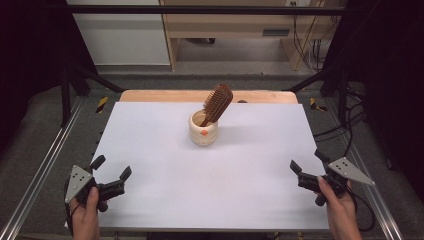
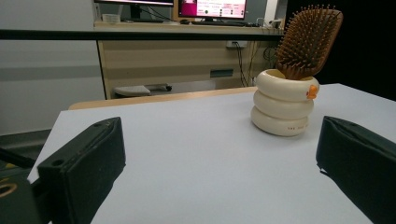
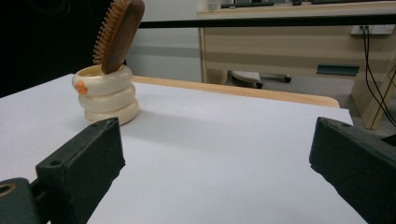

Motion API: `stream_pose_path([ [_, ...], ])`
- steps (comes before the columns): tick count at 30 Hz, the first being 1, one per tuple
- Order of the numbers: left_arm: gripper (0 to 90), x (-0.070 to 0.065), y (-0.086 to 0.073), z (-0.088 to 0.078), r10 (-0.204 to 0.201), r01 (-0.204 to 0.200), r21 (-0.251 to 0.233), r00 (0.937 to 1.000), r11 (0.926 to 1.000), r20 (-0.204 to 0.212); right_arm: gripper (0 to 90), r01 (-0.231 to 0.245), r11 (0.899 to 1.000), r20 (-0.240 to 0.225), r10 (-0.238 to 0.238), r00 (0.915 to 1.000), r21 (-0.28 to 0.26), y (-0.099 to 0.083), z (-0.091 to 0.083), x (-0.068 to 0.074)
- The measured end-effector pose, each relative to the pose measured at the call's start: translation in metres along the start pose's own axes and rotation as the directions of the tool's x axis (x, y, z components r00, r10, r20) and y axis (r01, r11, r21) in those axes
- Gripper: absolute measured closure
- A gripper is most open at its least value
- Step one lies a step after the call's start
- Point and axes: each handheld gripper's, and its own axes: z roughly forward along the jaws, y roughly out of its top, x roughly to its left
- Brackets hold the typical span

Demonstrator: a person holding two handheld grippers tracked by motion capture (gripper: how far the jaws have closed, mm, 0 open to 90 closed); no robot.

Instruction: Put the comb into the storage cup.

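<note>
A wooden hairbrush point(image 1: 218, 103) stands handle-down in a cream ribbed cup point(image 1: 203, 129) near the middle of the white bench point(image 1: 150, 200), its bristled head leaning out over the rim toward the far right. Both tools sit back at the near edge, well apart from the cup: the left hand-held gripper point(image 1: 112, 168) has its jaws spread wide with nothing between them, and the right hand-held gripper point(image 1: 307, 160) is just as open and just as empty. To my eye the job starts with a reach for the brush. I'd bring the right one in, since the head tips its way, and close across the wooden edges of the head rather than on the bristles, which would give and slip. The cup looks light and might tip, so the left one could steady its side while the brush is drawn out along its own lean, not straight up.
</note>
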Motion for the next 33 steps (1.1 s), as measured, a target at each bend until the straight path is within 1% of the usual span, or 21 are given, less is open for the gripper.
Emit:
stream_pose_path([
  [11, 1.5, 0.0, 0.0, 0.0, 0.001, -0.001, -0.004, 1.0, 1.0, 0.004, 3.0, 0.003, 1.0, -0.018, -0.003, 0.9998, 0.009, -0.015, 0.001, 0.006],
  [16, 1.5, 0.0, 0.0, 0.0, 0.002, -0.002, -0.006, 1.0, 1.0, 0.008, 3.0, 0.005, 1.0, -0.046, -0.004, 0.9989, 0.021, -0.024, 0.002, 0.009],
  [18, 1.5, -0.001, 0.001, 0.0, 0.003, -0.003, -0.008, 1.0, 1.0, 0.009, 3.1, 0.013, 1.0, -0.061, -0.012, 0.9981, 0.017, -0.026, 0.003, 0.011],
  [19, 1.5, -0.001, 0.001, 0.0, 0.003, -0.003, -0.009, 0.9999, 1.0, 0.011, 3.1, 0.013, 1.0, -0.061, -0.012, 0.9981, 0.017, -0.026, 0.003, 0.011],
  [20, 1.5, -0.001, 0.001, 0.0, 0.002, -0.002, -0.011, 0.9999, 0.9999, 0.014, 3.2, 0.017, 1.0, -0.073, -0.016, 0.9972, 0.016, -0.028, 0.003, 0.012],
  [23, 1.5, -0.002, 0.001, 0.0, 0.004, -0.004, -0.015, 0.9998, 0.9999, 0.019, 3.3, 0.02, 1.0, -0.08, -0.019, 0.9966, 0.016, -0.029, 0.004, 0.014],
  [29, 1.4, -0.003, 0.002, -0.001, 0.002, -0.002, -0.021, 0.9997, 0.9998, 0.026, 3.3, 0.031, 0.999, -0.116, -0.027, 0.9929, 0.031, -0.034, 0.008, 0.021],
  [33, 1.4, -0.004, 0.002, 0.0, 0.007, -0.006, -0.022, 0.9993, 0.9997, 0.037, 3.3, 0.05, 0.998, -0.139, -0.044, 0.9893, 0.041, -0.036, 0.012, 0.027],
])
